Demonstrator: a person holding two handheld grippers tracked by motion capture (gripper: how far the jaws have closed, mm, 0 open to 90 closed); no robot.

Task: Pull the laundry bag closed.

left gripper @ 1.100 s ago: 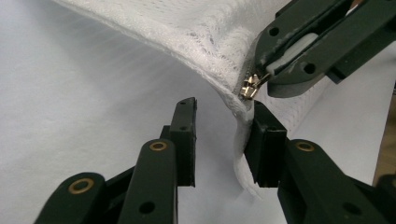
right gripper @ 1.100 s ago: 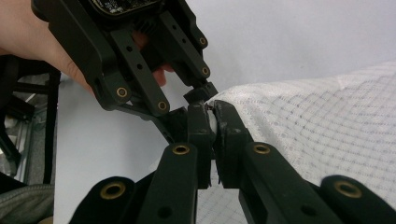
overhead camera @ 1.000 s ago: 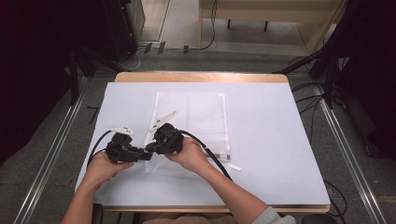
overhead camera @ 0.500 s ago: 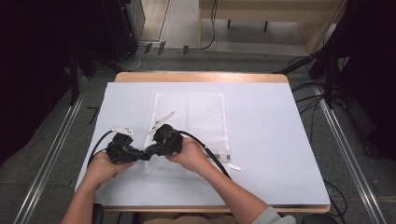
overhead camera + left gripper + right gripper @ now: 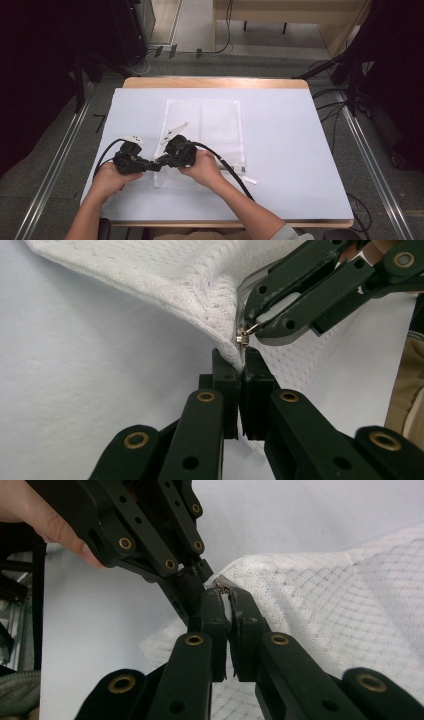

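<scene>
A white mesh bag [image 5: 216, 124] lies flat on the white table cover [image 5: 290, 150]. My left gripper [image 5: 155, 165] is at the bag's near left corner, where its jaws have just been closing. In the left gripper view that gripper [image 5: 240, 371] is shut on the mesh edge just below the zipper's end. My right gripper [image 5: 161, 160] meets it from the right. In the right gripper view this gripper [image 5: 229, 605] is shut on the small metal zipper pull [image 5: 223, 585]. That zipper pull [image 5: 243, 336] sits at the lifted corner, right above my left jaws.
A small white strip [image 5: 250, 180] lies on the cover right of the bag's near edge. The right gripper's black cable [image 5: 227, 167] runs back across the bag. The table's wooden far edge [image 5: 215, 82] borders the cover. Metal rails [image 5: 60, 165] flank the table.
The left gripper's jaws have come together on the bag's corner next to the right gripper. Both hands have stayed in place.
</scene>
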